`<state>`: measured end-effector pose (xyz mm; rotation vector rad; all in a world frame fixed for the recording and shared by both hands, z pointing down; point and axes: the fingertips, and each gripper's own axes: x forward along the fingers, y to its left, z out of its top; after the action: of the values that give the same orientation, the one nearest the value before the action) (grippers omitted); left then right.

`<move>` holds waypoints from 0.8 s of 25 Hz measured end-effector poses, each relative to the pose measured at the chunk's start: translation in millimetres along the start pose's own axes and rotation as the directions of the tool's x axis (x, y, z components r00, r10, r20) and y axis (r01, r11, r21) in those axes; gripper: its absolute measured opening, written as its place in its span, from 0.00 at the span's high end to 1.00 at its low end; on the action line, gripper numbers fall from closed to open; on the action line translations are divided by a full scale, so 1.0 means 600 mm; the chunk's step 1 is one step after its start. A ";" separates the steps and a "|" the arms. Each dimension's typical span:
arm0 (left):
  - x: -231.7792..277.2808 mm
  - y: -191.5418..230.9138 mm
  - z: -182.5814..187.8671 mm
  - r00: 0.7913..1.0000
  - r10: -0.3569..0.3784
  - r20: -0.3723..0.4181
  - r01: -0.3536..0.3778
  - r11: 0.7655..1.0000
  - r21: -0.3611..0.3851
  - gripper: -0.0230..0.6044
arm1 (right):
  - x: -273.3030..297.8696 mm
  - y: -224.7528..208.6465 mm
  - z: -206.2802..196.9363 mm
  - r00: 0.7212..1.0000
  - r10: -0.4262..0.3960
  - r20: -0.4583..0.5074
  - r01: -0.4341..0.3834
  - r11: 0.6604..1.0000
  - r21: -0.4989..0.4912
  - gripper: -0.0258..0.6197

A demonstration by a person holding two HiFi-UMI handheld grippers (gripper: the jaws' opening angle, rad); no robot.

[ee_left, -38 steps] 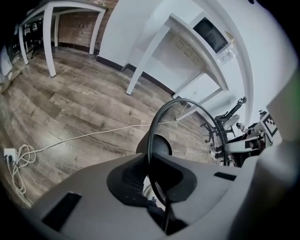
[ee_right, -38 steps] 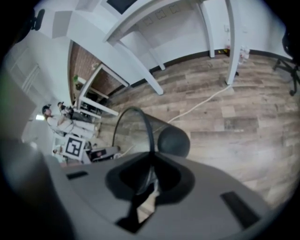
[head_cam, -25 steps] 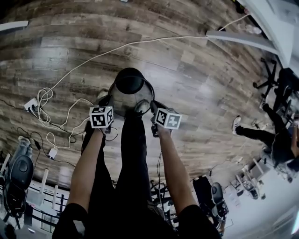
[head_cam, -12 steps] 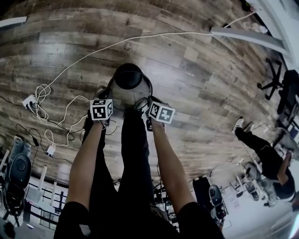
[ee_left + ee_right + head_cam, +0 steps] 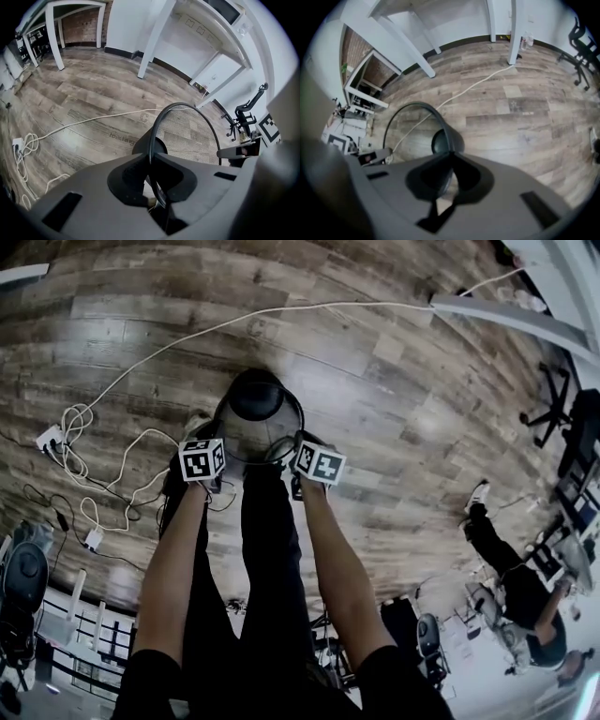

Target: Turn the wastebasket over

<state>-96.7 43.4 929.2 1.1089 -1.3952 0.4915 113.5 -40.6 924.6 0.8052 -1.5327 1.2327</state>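
1. Fingers [image 5: 125,174] of left gripper [image 5: 152,180] are clenching the wastebasket [image 5: 260,423] rim; right gripper [image 5: 447,176] is clenching the opposite side.
2. Wastebasket is hanging low over the floor [image 5: 403,381], mouth toward the person; two opposite grips are probably balancing it for turning.

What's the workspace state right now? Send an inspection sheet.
Surface: brown wood-plank floor.
Job's things: black wire-mesh wastebasket, opening facing up; whether it rests on the floor cannot be told.
Clutter: dark gear at the lower left, kind unclear.
Grippers: left gripper and right gripper each shut on the wastebasket's rim, on opposite sides.
Cables: long white cable across the floor; coiled white cable to the left.
Surroundings: white table legs, black office chair, a person low at the right.
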 end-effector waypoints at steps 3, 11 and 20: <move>0.018 0.009 -0.009 1.000 0.006 0.002 -0.006 1.000 -0.028 0.88 | 0.017 -0.005 -0.001 1.000 -0.002 -0.003 0.002 1.000 -0.007 0.88; 0.053 0.027 -0.027 1.000 -0.007 0.009 0.008 0.997 -0.075 0.88 | 0.052 -0.013 -0.004 1.000 -0.011 -0.004 0.011 1.000 -0.027 0.88; 0.078 0.040 -0.033 1.000 0.000 0.002 0.000 0.998 -0.067 0.88 | 0.072 -0.014 -0.008 1.000 -0.017 -0.010 0.017 0.999 -0.028 0.88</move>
<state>-98.0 55.7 983.9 1.0556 -1.4039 0.4401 109.3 -34.9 968.7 0.7916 -1.5288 1.1988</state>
